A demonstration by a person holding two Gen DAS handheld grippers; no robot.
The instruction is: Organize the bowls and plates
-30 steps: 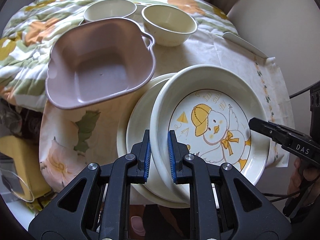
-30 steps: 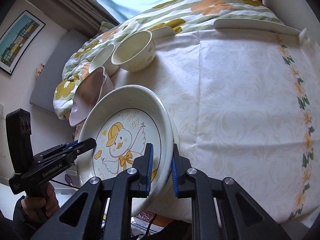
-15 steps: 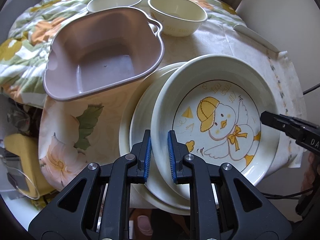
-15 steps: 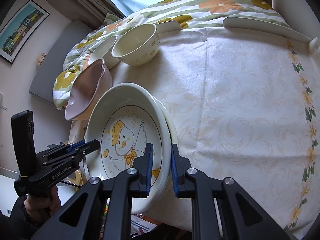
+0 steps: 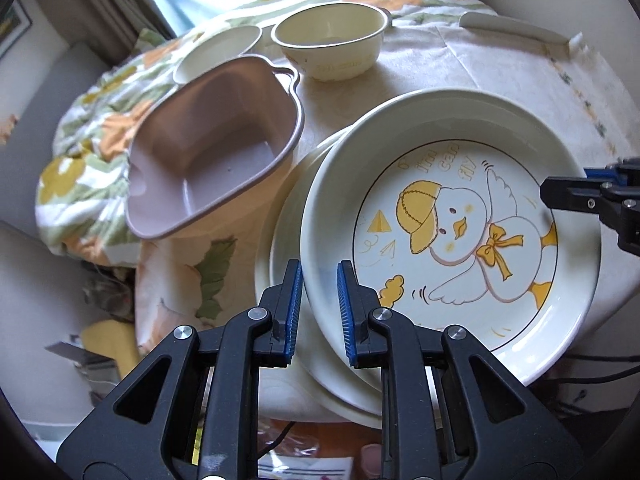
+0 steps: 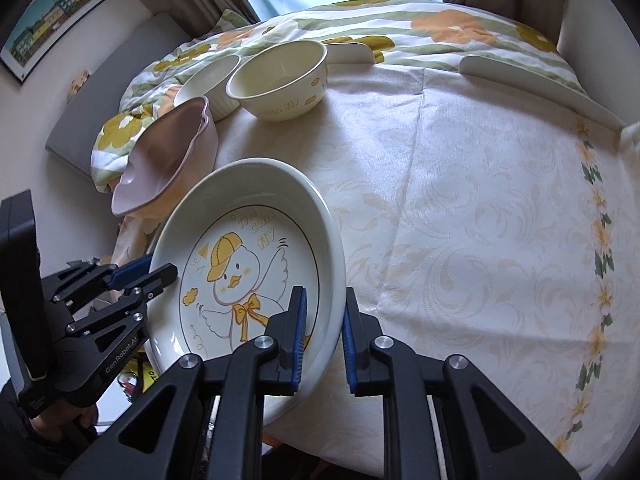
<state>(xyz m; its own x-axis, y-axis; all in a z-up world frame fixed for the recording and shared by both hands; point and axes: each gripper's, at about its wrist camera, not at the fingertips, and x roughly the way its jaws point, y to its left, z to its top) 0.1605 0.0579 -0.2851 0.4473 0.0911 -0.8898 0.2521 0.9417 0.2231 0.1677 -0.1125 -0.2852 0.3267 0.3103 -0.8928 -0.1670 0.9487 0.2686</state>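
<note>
A cream plate with a yellow-capped duck drawing [image 5: 452, 224] lies on plain cream plates [image 5: 280, 240] at the table's near edge. My left gripper [image 5: 318, 312] is shut on its left rim. My right gripper [image 6: 323, 334] is shut on its right rim, and the duck plate [image 6: 248, 264] shows tilted in the right wrist view. The left gripper also shows in the right wrist view [image 6: 132, 276], and the right gripper in the left wrist view [image 5: 576, 196]. A pink square bowl [image 5: 212, 152], a cream round bowl [image 5: 332, 48] and a white bowl [image 5: 218, 54] stand behind.
A cream patterned tablecloth [image 6: 480, 220] covers the table. A flat white plate [image 6: 524, 76] lies at the far right edge and another white piece [image 6: 350, 54] behind the cream bowl. A floral quilt [image 6: 360, 28] lies beyond the table.
Both grippers have moved with the duck plate held between them; it has lifted and tilted a little off the stack. The views have shifted back from the table.
</note>
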